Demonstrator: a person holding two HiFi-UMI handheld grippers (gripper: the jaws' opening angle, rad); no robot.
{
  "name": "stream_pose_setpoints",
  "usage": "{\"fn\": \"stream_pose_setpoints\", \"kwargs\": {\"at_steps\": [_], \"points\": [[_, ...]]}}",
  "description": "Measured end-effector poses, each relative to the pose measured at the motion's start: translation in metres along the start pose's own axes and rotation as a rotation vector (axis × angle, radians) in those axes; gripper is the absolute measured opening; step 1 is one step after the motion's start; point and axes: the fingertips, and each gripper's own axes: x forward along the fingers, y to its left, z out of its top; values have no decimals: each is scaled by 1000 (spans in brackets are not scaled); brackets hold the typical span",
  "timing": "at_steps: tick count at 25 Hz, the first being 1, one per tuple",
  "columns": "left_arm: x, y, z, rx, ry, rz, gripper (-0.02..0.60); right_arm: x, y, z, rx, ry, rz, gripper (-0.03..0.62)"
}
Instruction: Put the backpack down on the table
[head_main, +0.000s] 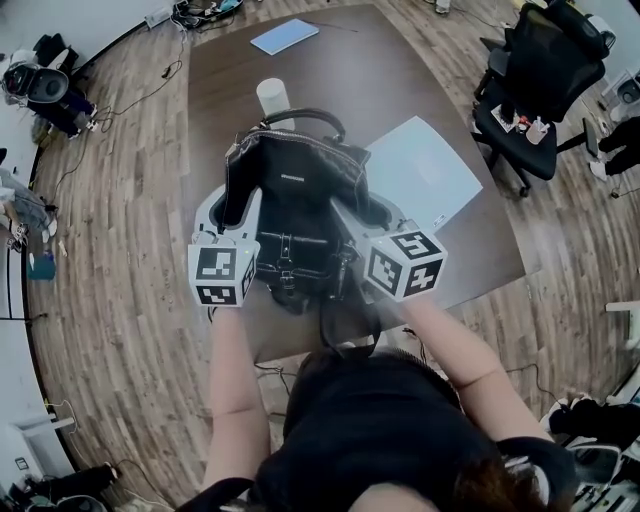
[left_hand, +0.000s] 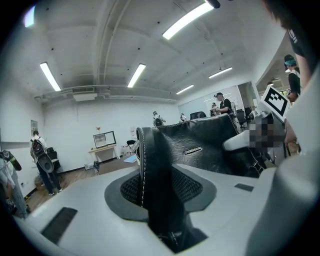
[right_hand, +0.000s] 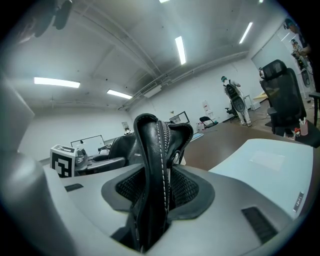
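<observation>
Two grippers flank the backpack, which stands upright on the near half of the dark table, not far from the table's near edge; its own body hides its base. At the far left, beyond the table's left edge, the wood floor lies open, with cables and gear only along the wall. The left gripper is at the bag's left side. In the left gripper view its jaws stand parted, and the stitched black edge rises between the pads without being pinched. Behind the bag's carry handle, a white cup stands close by. Farther back, a pale blue sheet lies near the far edge, and bare tabletop runs between the two.

The right gripper is at the bag's right side, its jaws likewise spread around a thick folded seam that sits loosely between the pads. Just beside it on the right, a large pale sheet reaches toward the table's right edge. Past that edge is a strip of floor, then a black office chair.
</observation>
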Motion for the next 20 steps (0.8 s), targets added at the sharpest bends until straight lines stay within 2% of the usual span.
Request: {"fn": "stream_pose_setpoints", "kwargs": {"at_steps": [7, 12, 20], "points": [[-3, 6, -1, -55, 9, 10, 163, 1, 2, 2, -44, 29, 39, 195], [-11, 15, -3, -110, -1, 55, 239, 0, 10, 2, -95, 60, 56, 228], [-19, 15, -4, -92, 20, 68, 281, -6, 15, 9, -123, 66, 61, 297]]}}
